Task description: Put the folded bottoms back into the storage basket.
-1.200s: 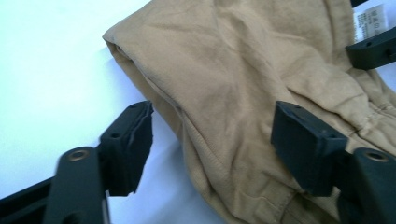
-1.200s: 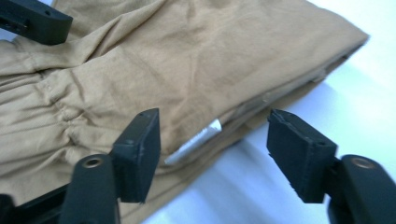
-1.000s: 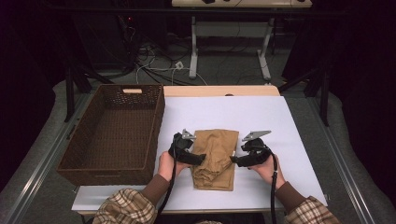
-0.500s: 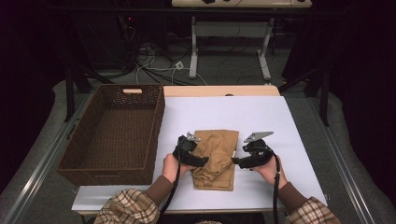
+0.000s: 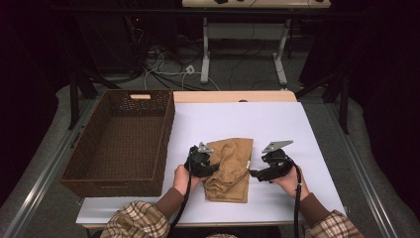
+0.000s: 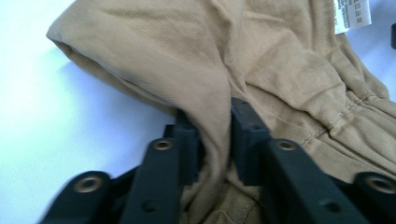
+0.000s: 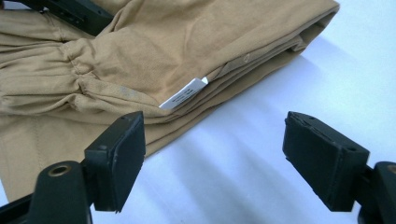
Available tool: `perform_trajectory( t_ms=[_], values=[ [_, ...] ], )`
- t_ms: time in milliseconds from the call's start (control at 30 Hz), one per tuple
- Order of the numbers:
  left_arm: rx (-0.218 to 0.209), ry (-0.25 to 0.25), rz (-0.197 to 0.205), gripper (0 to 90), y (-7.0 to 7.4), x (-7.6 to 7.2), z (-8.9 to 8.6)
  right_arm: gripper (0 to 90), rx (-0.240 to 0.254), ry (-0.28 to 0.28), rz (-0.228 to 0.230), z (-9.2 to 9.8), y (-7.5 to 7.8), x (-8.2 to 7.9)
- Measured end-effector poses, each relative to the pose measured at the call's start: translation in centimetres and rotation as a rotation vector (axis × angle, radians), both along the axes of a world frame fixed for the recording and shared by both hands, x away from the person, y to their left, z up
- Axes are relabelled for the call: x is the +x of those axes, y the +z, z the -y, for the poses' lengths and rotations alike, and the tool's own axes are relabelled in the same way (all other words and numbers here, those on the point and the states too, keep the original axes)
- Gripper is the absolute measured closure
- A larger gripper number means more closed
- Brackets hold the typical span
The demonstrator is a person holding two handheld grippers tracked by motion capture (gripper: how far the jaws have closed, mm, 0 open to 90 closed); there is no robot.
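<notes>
A folded tan garment (image 5: pixel 230 168) lies on the white table (image 5: pixel 247 119) between my two grippers. My left gripper (image 5: pixel 212 166) is at its left edge; in the left gripper view its jaws have just been closing, and the left gripper (image 6: pixel 215 123) now pinches a raised fold of the tan garment (image 6: pixel 280 70). My right gripper (image 5: pixel 253 173) sits at the garment's right edge. In the right gripper view the right gripper (image 7: pixel 215 149) has jaws wide apart, just been opening further, over bare table beside the tan garment (image 7: pixel 140 46) and its white label (image 7: pixel 184 95).
A large brown wicker basket (image 5: pixel 167 130) stands on the table's left side, close to my left hand. Behind the table are a wooden strip, desk legs and cables on the floor. White table surface lies beyond the garment and to its right.
The left gripper has slid right onto the garment's left edge and its jaws have shut on a fold of cloth. The right gripper has stayed at the right edge.
</notes>
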State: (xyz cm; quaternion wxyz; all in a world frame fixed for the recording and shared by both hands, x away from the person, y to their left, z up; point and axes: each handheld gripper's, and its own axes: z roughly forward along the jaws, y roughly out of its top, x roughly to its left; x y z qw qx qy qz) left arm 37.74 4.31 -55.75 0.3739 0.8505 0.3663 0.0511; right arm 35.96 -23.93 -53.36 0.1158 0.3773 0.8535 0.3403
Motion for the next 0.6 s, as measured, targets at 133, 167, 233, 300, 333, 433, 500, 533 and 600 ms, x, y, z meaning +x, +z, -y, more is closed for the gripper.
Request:
perform_trajectory(
  t_ms=[133, 167, 233, 300, 333, 433, 500, 533, 600],
  values=[
    [-0.009, -0.01, -0.005, 80.8, 0.0, 0.0, -0.1, 20.8, 0.008, 0.004, 0.001, 0.3, 0.2, -0.2],
    [-0.012, -0.014, -0.008, 81.1, 0.0, 0.1, -0.2, 20.7, 0.007, 0.008, 0.006, 0.4, 0.2, -0.2],
    [-0.033, -0.012, -0.017, 81.7, 0.0, 0.2, -0.4, 20.7, 0.006, 0.017, -0.002, 0.6, 0.3, -0.3],
    [-0.046, -0.011, -0.021, 82.1, 0.0, 0.3, -0.5, 20.7, 0.006, 0.02, -0.003, 0.7, 0.3, -0.4],
    [-0.049, -0.013, -0.018, 82.2, 0.0, 0.3, -0.6, 20.7, 0.008, 0.02, -0.002, 0.8, 0.3, -0.4],
    [-0.056, -0.015, -0.016, 82.5, 0.2, 0.3, -0.7, 20.6, 0.014, 0.013, -0.001, 1.1, 0.3, -0.4],
    [-0.064, -0.017, -0.015, 82.6, 0.3, 0.3, -0.8, 20.5, 0.013, 0.015, -0.001, 1.2, 0.4, -0.4],
    [-0.068, -0.019, -0.015, 82.6, 0.3, 0.3, -0.8, 20.5, 0.018, 0.013, 0.004, 1.2, 0.3, -0.3],
    [-0.078, -0.019, -0.012, 82.6, 0.4, 0.4, -1.0, 20.4, 0.012, 0.013, -0.004, 1.2, 0.3, -0.3]
  ],
)
